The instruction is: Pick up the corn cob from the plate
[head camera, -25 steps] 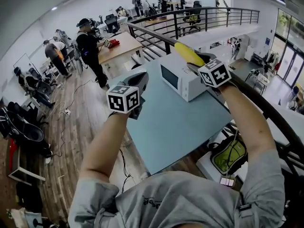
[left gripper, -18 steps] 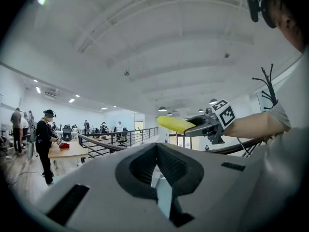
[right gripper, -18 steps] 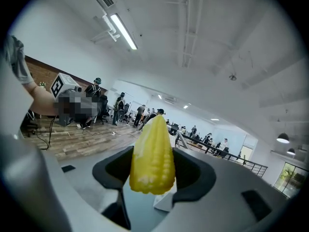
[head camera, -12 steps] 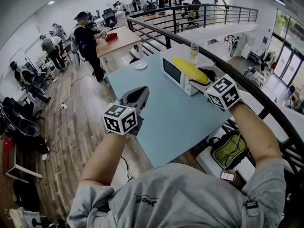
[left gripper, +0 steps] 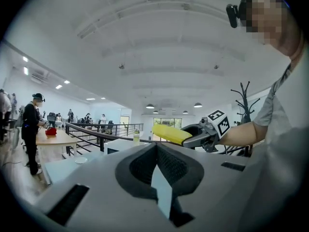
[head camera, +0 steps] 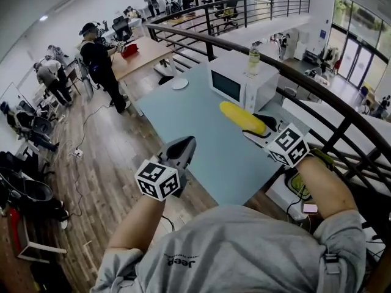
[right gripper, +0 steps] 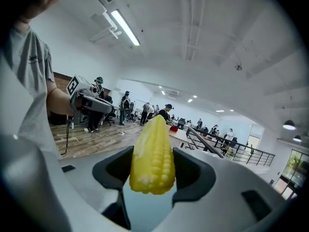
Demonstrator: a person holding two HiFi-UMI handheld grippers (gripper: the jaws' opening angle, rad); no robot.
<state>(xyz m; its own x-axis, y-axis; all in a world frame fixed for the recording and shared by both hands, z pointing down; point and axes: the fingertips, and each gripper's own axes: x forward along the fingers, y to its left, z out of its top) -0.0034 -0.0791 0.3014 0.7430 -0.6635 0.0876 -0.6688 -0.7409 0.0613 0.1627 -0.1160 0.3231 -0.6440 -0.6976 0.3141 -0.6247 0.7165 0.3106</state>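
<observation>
From the head view, the right gripper (head camera: 255, 132) is clamped on the corn cob (head camera: 242, 118). It holds the cob in the air over the right edge of the pale blue table (head camera: 183, 112), on the near side of the white microwave (head camera: 241, 81) that stands at the far right corner. The cob is smooth, bright yellow and tapered. Its thin end points away from the jaws, up and to the left. A small white dish (head camera: 179, 84) lies by the far edge of the table, well apart from the cob. The left gripper (head camera: 186, 141) hangs over the near left edge with its jaws together and nothing between them.

In the left gripper view, that gripper's (left gripper: 157, 146) dark pads meet at the tip. Beyond them the right gripper (left gripper: 192, 137) holds the cob (left gripper: 170, 133) nearly level, a plain yellow bar.

The right gripper view shows its jaws (right gripper: 152, 153) pressed on both sides of the cob (right gripper: 153, 151). Rows of small pale-yellow kernels are plain to see. The blunt cut end faces the camera and the pointed end faces away. The left gripper (right gripper: 91, 103) shows at the left.
</observation>
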